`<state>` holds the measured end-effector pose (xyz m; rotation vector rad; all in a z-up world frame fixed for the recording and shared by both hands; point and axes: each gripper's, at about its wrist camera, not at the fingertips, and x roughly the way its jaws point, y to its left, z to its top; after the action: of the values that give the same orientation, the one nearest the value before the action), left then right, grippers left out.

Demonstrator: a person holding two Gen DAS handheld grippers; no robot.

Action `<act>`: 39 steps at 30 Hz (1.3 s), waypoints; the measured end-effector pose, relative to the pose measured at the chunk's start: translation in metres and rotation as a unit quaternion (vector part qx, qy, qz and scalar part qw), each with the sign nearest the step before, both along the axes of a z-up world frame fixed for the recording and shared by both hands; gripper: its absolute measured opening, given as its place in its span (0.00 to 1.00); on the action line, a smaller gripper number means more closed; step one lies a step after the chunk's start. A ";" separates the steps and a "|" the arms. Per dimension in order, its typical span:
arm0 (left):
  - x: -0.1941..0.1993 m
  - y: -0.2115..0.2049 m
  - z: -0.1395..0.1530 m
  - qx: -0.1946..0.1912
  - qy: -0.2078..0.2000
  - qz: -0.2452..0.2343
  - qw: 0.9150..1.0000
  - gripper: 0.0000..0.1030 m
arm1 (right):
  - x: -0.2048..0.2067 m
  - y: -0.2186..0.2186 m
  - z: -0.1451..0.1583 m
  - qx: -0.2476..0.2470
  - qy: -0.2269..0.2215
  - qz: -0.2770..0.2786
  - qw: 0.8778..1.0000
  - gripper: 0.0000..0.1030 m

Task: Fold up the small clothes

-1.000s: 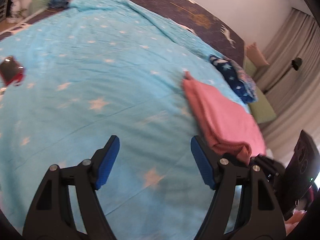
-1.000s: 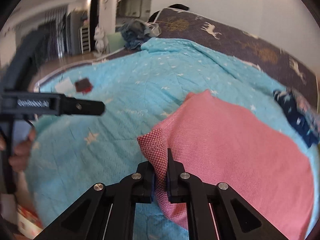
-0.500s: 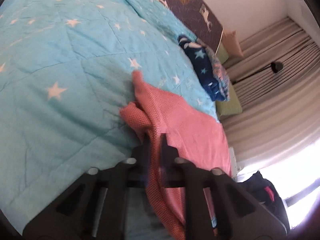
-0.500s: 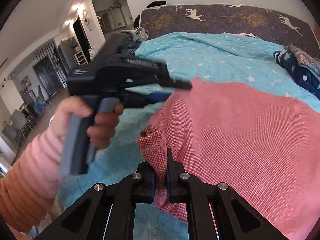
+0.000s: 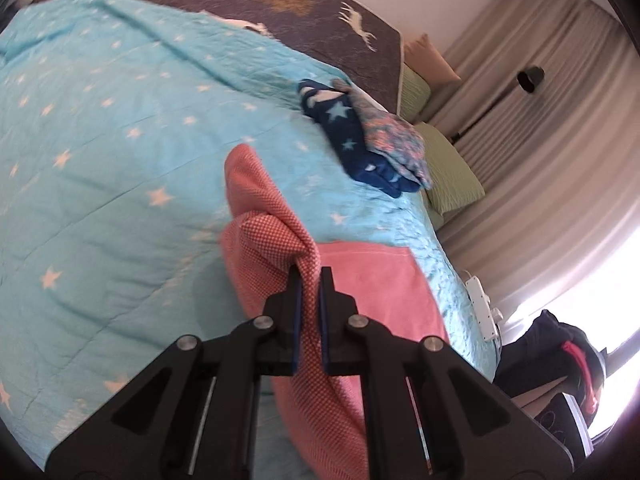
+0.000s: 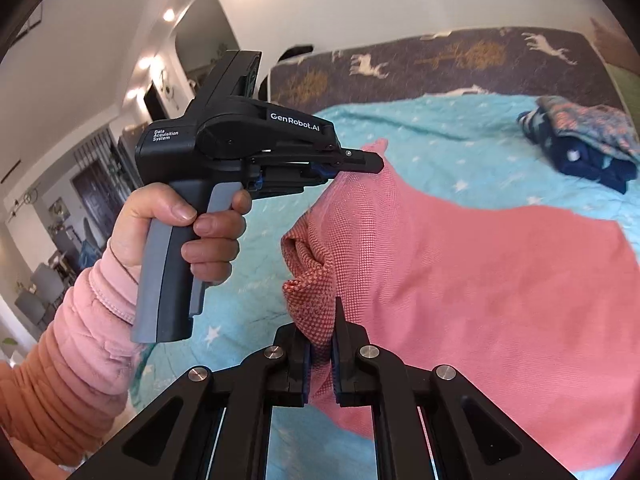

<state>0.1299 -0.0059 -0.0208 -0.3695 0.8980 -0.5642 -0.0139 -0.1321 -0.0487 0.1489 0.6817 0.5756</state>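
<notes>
On the bed's blue star quilt [image 5: 100, 168], both hand-held grippers pinch the pink cloth [image 6: 480, 280]: right hand-held gripper [image 6: 320, 344] nearest, left hand-held gripper [image 5: 308, 280] at its 12 o'clock. The cloth's free length trails toward 3 o'clock, short of the folded pile [image 6: 580, 140].

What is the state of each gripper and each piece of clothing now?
left gripper: shut on the pink garment.
right gripper: shut on the pink garment.
pink garment: edge lifted by both grippers, the rest lying on the blue blanket.
folded clothes: stacked on the blanket, apart.
</notes>
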 end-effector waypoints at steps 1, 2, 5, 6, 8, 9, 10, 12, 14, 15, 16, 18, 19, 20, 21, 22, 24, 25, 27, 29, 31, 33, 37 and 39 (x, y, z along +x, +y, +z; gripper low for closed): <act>-0.001 -0.009 0.003 0.004 -0.003 -0.006 1.000 0.08 | -0.004 -0.010 0.002 0.005 -0.004 -0.009 1.000 0.06; -0.001 -0.026 0.007 0.009 -0.008 -0.015 1.000 0.08 | -0.007 -0.019 0.003 0.009 -0.006 -0.016 1.000 0.06; -0.001 -0.066 0.013 0.018 -0.013 -0.039 0.999 0.08 | -0.015 -0.052 0.004 0.026 -0.007 -0.046 0.999 0.06; -0.001 -0.078 0.014 0.021 -0.014 -0.046 0.999 0.08 | -0.018 -0.064 0.005 0.031 -0.008 -0.058 0.998 0.06; 0.000 -0.110 0.013 0.029 -0.013 -0.065 0.997 0.08 | -0.024 -0.091 0.004 0.041 -0.007 -0.085 0.995 0.06; 0.000 -0.123 0.012 0.032 -0.012 -0.073 0.997 0.08 | -0.026 -0.099 0.003 0.043 -0.006 -0.093 0.995 0.06; 0.000 -0.141 0.010 0.035 -0.011 -0.084 0.996 0.08 | -0.029 -0.112 0.001 0.046 -0.004 -0.106 0.993 0.06; -0.003 -0.165 0.005 0.040 -0.008 -0.100 0.994 0.08 | -0.035 -0.133 -0.004 0.052 0.003 -0.128 0.990 0.06; -0.004 -0.187 -0.002 0.047 -0.002 -0.111 0.993 0.08 | -0.039 -0.153 -0.009 0.055 0.011 -0.148 0.987 0.06; -0.004 -0.199 -0.007 0.050 0.005 -0.117 0.992 0.08 | -0.038 -0.161 -0.010 0.057 0.015 -0.154 0.986 0.06; -0.004 -0.207 -0.011 0.051 0.010 -0.120 0.991 0.08 | -0.040 -0.171 -0.013 0.060 0.021 -0.163 0.985 0.06; -0.004 -0.224 -0.019 0.060 0.020 -0.125 0.990 0.08 | -0.041 -0.186 -0.016 0.064 0.030 -0.176 0.982 0.06; -0.004 -0.231 -0.022 0.066 0.023 -0.126 0.990 0.08 | -0.042 -0.193 -0.020 0.068 0.037 -0.182 0.980 0.06; -0.004 -0.236 -0.026 0.071 0.028 -0.127 0.989 0.08 | -0.044 -0.198 -0.022 0.070 0.040 -0.184 0.980 0.06; -0.003 -0.241 -0.030 0.077 0.034 -0.128 0.988 0.08 | -0.046 -0.202 -0.024 0.073 0.044 -0.187 0.979 0.06; -0.003 -0.245 -0.032 0.081 0.037 -0.129 0.988 0.08 | -0.047 -0.206 -0.027 0.075 0.048 -0.189 0.978 0.06; -0.004 -0.253 -0.037 0.095 0.039 -0.131 0.986 0.08 | -0.049 -0.211 -0.031 0.079 0.054 -0.192 0.977 0.06; -0.004 -0.258 -0.038 0.104 0.039 -0.133 0.985 0.08 | -0.048 -0.214 -0.034 0.082 0.058 -0.194 0.976 0.06; -0.005 -0.265 -0.039 0.117 0.035 -0.136 0.983 0.08 | -0.047 -0.219 -0.037 0.088 0.064 -0.195 0.975 0.06; -0.006 -0.270 -0.041 0.125 0.033 -0.138 0.982 0.08 | -0.047 -0.222 -0.039 0.092 0.069 -0.194 0.974 0.06; -0.007 -0.273 -0.043 0.130 0.032 -0.140 0.981 0.08 | -0.049 -0.226 -0.040 0.092 0.071 -0.192 0.974 0.06; -0.007 -0.275 -0.045 0.135 0.031 -0.141 0.980 0.08 | -0.048 -0.226 -0.042 0.089 0.075 -0.190 0.975 0.06; -0.008 -0.280 -0.047 0.138 0.025 -0.147 0.979 0.10 | -0.054 -0.227 -0.048 0.089 0.084 -0.189 0.974 0.06; -0.010 -0.283 -0.045 0.131 0.020 -0.157 0.979 0.12 | -0.054 -0.228 -0.050 0.088 0.088 -0.189 0.974 0.07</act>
<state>0.1195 -0.2891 -0.0660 0.0029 1.0641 -0.7188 -0.0679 -0.3602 -0.0991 0.4898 0.7506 0.2573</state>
